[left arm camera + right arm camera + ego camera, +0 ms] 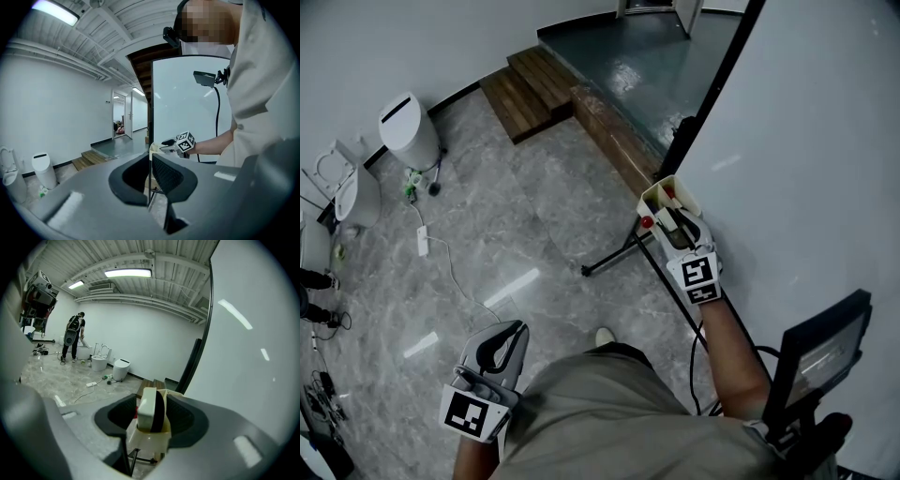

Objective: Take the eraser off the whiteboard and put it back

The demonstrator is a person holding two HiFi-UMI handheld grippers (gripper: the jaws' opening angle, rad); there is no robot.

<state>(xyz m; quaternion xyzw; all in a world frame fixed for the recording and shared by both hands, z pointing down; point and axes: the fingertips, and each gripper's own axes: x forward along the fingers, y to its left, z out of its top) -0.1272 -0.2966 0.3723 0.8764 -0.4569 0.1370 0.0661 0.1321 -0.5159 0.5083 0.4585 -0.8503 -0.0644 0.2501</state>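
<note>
Eraser is standing on edge in the little tray by the whiteboard, right between the right gripper fingers. Those are spread and not squeezing it (there's a gap on the left side). Left gripper hangs low, well away, fingers pressed together on nothing.

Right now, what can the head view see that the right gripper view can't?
Only the head view: the left gripper and the arm behind the right one. Only the right gripper view: ceiling lamps and a person far off. Both: the whiteboard, the toilets, the tray, and the eraser standing in it between the open jaws of the right gripper.
</note>
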